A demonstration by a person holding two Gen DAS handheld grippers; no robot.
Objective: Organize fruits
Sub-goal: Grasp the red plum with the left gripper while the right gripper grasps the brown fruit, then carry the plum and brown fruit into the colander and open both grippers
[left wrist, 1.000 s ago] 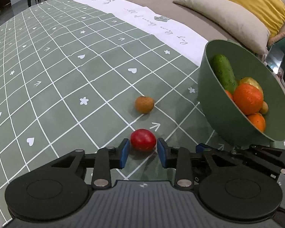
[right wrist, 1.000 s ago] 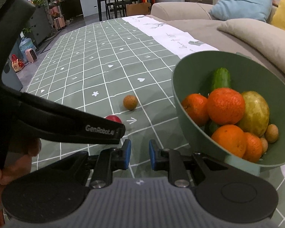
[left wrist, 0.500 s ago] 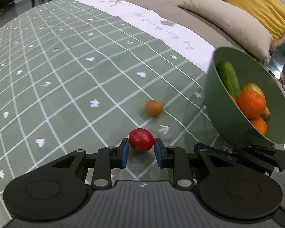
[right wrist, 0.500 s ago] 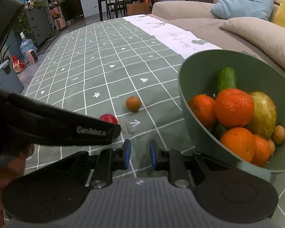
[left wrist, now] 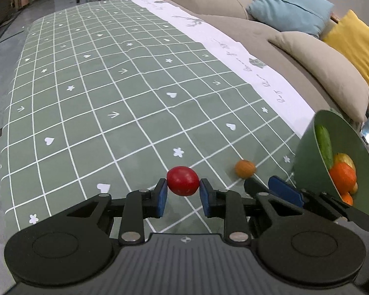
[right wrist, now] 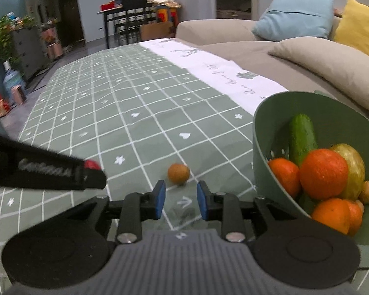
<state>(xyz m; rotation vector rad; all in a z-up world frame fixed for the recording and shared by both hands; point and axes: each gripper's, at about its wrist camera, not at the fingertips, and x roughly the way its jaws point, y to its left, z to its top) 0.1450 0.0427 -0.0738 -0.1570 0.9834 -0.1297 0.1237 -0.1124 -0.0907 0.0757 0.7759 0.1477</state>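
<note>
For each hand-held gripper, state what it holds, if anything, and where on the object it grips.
The left hand-held gripper pinches the red fruit across its two sides, one blue pad on each. The right hand-held gripper holds nothing; its fingers are apart.

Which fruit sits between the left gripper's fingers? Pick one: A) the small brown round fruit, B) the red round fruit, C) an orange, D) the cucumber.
B: the red round fruit is clamped between the left gripper's blue pads, while the small brown round fruit lies apart on the tablecloth.

Red fruit (right wrist: 91, 164): mostly hidden behind the blurred left gripper (right wrist: 61, 175) — only its top shows.
Bowl (right wrist: 263, 132): cut off at the frame's right edge — lower fruits hidden.
</note>
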